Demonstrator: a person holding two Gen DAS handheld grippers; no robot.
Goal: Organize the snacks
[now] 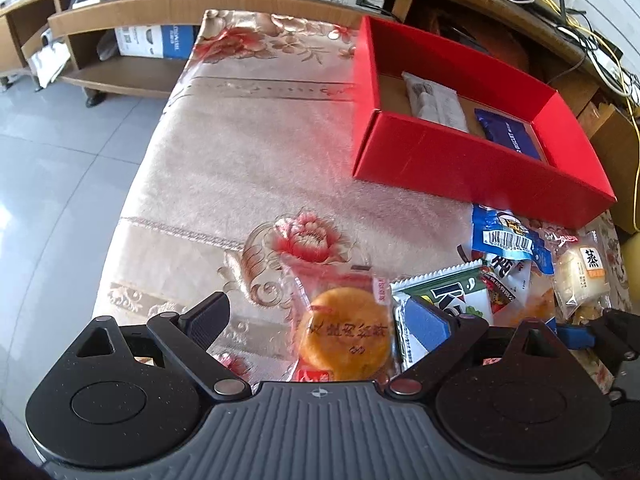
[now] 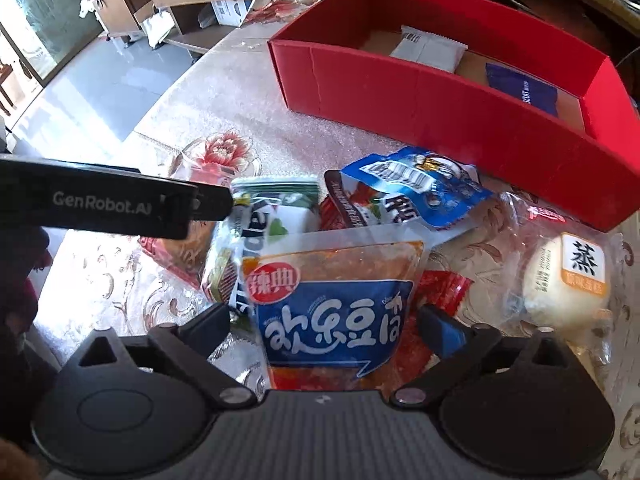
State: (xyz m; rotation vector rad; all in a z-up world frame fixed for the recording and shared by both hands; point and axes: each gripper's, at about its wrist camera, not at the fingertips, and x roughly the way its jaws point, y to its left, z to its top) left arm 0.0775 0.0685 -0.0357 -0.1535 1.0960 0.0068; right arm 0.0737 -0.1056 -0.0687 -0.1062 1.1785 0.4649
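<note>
Left gripper (image 1: pixel 320 316) jaws spread wide, released, straddling round golden pastry (image 1: pixel 346 338) in clear crinkly wrapper. Right gripper (image 2: pixel 326 322) jaws also released, glossy blue-orange pouch (image 2: pixel 334 308) lying between them. Snack pile on floral fabric tabletop (image 1: pixel 248 152), near rectangular red cardboard box (image 2: pixel 420 88) holding white packet (image 2: pixel 430 50) and dark blue packet (image 2: pixel 524 88).

A home living room: beyond the gripper stand a low curved wooden media shelf unit (image 1: pixel 120 76), a glossy grey tiled floor (image 1: pixel 60 152) and a floral embroidered cloth (image 1: pixel 248 152) covering the desk.
</note>
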